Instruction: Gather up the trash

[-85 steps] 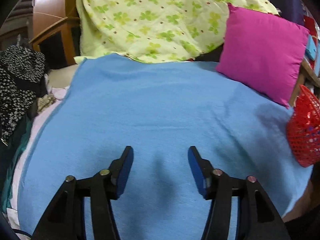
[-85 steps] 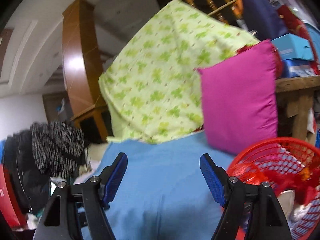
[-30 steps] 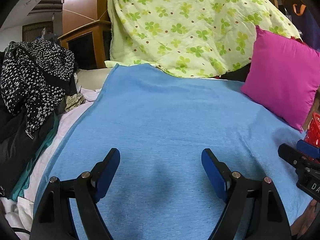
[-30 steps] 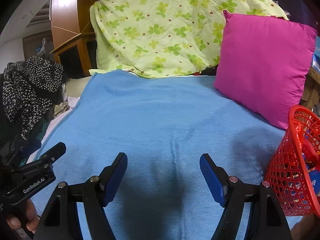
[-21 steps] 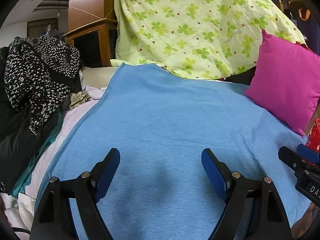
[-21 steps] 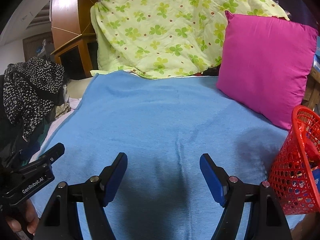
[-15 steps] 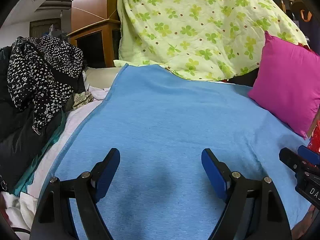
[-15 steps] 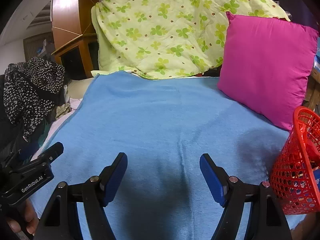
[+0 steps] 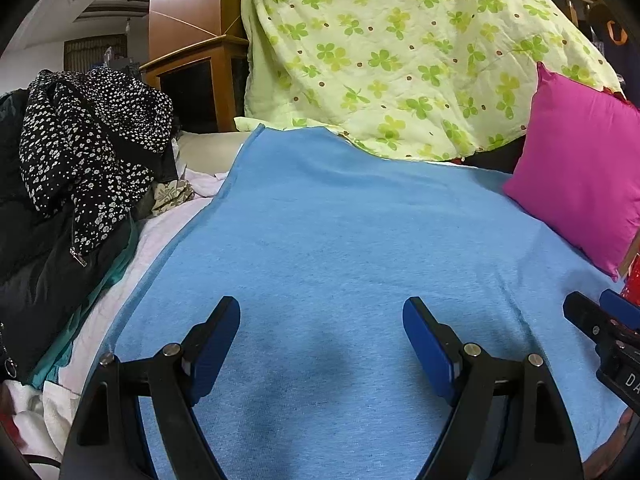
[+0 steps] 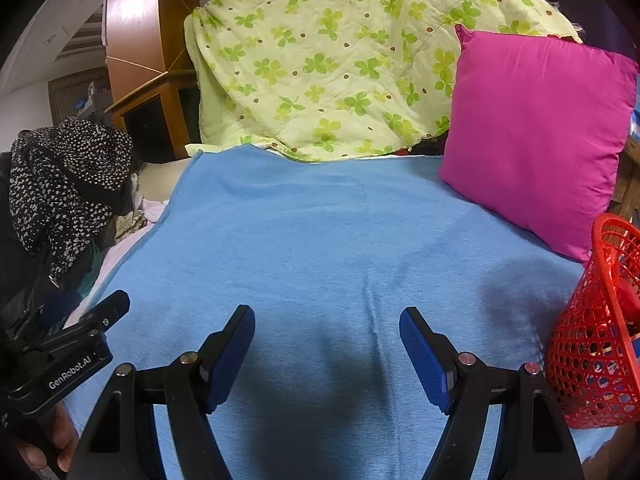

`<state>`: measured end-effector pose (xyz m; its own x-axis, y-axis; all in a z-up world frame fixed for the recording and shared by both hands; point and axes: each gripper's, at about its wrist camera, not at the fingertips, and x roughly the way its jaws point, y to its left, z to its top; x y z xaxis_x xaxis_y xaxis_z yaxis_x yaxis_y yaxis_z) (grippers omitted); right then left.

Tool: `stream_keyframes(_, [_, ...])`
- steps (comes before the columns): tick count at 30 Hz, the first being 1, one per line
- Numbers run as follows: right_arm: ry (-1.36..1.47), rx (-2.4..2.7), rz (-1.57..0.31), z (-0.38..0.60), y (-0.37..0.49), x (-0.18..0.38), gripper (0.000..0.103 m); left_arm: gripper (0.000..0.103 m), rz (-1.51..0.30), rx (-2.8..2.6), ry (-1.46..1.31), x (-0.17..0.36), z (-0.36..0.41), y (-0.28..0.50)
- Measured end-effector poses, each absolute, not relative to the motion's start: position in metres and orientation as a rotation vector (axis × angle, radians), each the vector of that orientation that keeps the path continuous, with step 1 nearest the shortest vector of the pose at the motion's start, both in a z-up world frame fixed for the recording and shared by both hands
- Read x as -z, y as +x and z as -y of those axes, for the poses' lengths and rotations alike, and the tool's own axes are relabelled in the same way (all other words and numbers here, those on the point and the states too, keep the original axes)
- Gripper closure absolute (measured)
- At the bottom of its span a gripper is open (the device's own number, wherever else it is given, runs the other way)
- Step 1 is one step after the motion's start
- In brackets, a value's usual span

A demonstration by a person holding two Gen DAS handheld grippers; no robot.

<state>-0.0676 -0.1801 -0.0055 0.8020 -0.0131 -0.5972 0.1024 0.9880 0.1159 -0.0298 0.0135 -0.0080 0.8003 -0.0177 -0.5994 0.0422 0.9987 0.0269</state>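
Observation:
A red mesh basket (image 10: 596, 328) stands on the bed's right edge with red and other scraps inside; only a sliver of it (image 9: 634, 280) shows in the left wrist view. My left gripper (image 9: 322, 320) is open and empty, low over the blue blanket (image 9: 340, 232). My right gripper (image 10: 326, 330) is open and empty over the same blanket (image 10: 320, 232), left of the basket. No loose trash shows on the blanket. Each gripper appears at the edge of the other's view.
A magenta pillow (image 10: 536, 136) leans at the right. A green clover-print quilt (image 10: 328, 60) is heaped at the back. Black spotted clothing (image 9: 88, 140) piles along the left edge. A wooden cabinet (image 9: 196, 68) stands behind.
Both grippers have drawn back to the left and levelled over the blanket. The left jaws have opened wider than 2.8 s ago. The basket has slid toward the right edge of both views.

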Motion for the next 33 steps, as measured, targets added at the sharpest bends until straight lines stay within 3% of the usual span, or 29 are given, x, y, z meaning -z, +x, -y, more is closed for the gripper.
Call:
stream_keyframes(26, [0.126, 0.075, -0.618, 0.178, -0.068, 0.002, 0.024, 0.019, -0.644, 0.043, 0.036, 0.005, -0.010, -0.035])
stream_keyframes(33, [0.112, 0.214, -0.531, 0.204, -0.101, -0.021, 0.024, 0.019, -0.638, 0.110, 0.038, -0.006, 0.013, -0.043])
